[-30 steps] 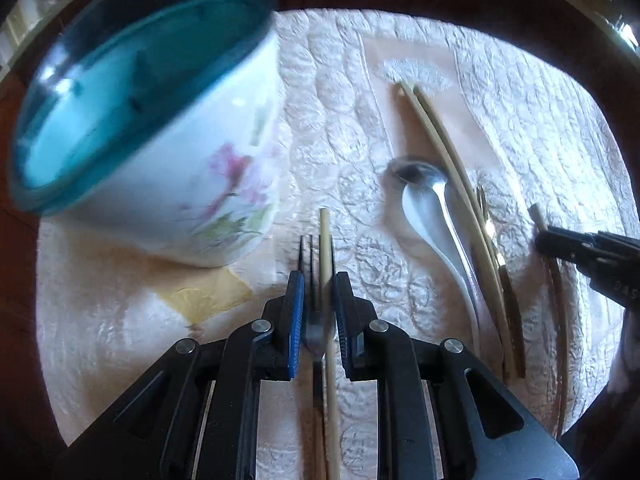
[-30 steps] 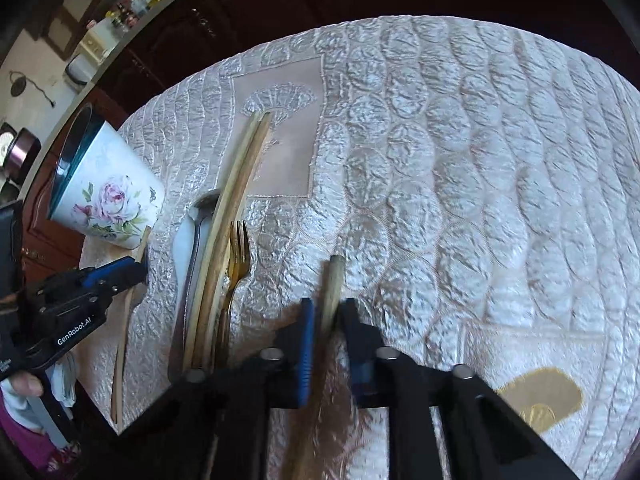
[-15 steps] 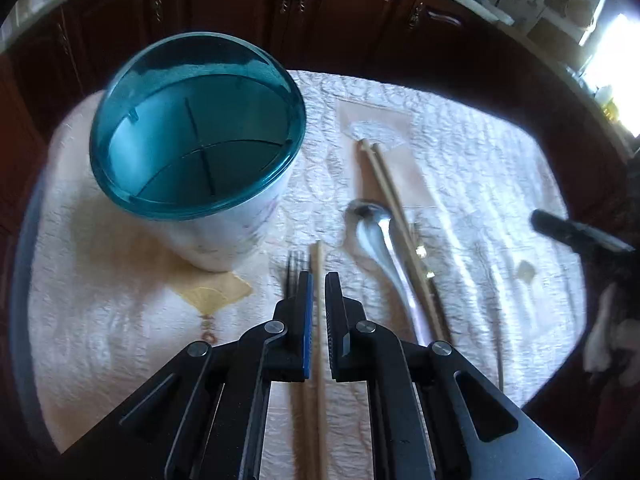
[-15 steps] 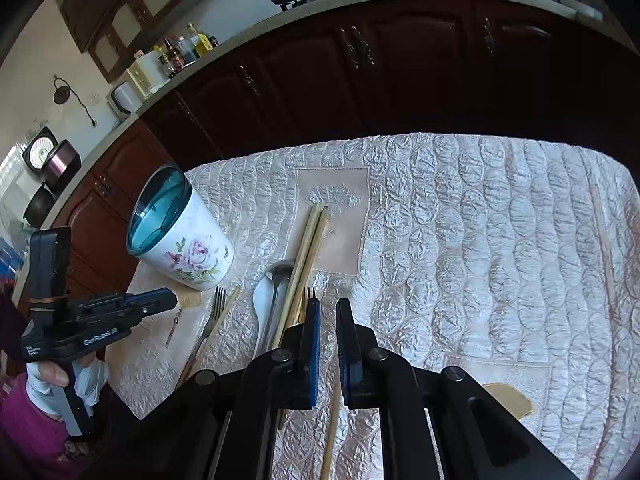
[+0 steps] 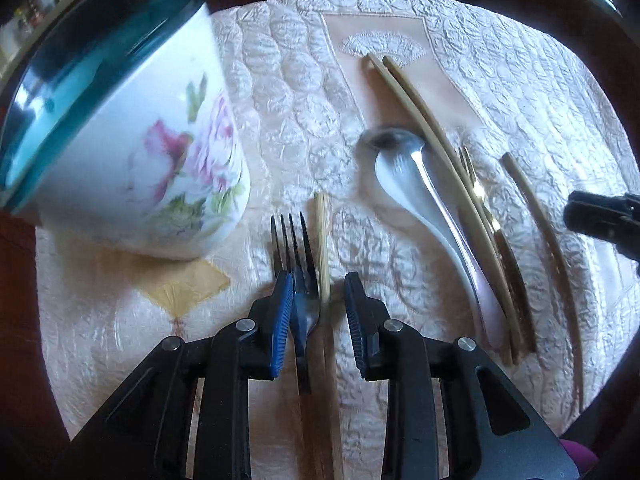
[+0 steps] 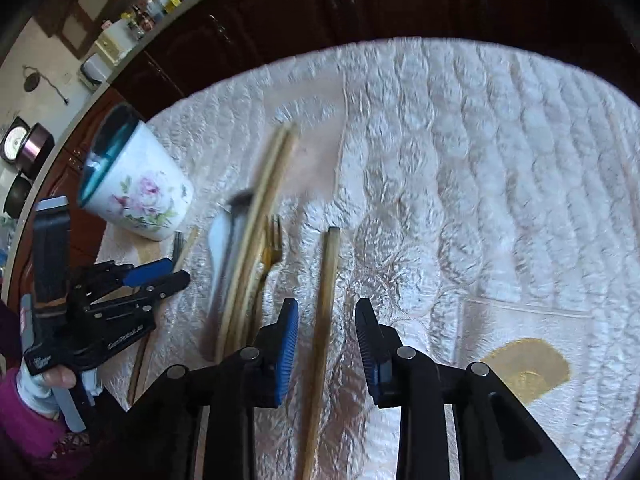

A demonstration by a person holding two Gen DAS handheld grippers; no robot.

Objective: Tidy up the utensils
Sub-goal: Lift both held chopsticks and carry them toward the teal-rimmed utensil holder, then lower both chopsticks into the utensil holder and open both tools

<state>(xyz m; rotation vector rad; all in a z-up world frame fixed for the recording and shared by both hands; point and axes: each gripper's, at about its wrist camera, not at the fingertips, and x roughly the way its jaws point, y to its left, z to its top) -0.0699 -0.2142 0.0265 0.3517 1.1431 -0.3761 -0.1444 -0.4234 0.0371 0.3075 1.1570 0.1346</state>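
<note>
My left gripper (image 5: 318, 300) hangs low over the cloth, its jaws opening. A dark fork (image 5: 292, 240) and a pale chopstick (image 5: 322, 240) lie between them; the fork rests against the left pad, and a gap separates the chopstick from the right pad. The floral cup (image 5: 160, 160) with a teal inside stands just up and left. My right gripper (image 6: 328, 320) is also opening, astride a brown chopstick (image 6: 330, 272) on the cloth without pressing it. The cup (image 6: 140, 196) and left gripper (image 6: 176, 272) show at the left of that view.
A silver spoon (image 5: 416, 200), a pair of pale chopsticks (image 5: 436, 152) and a gold fork (image 5: 476, 192) lie together on the quilted tablecloth (image 5: 300, 80). Dark wooden cabinets stand beyond the table's far edge. A person's sleeve (image 6: 32, 432) is at lower left.
Both grippers were lifted with jaws nearly shut half a second ago. They have come back down close to the cloth, and both pairs of jaws now stand wider apart.
</note>
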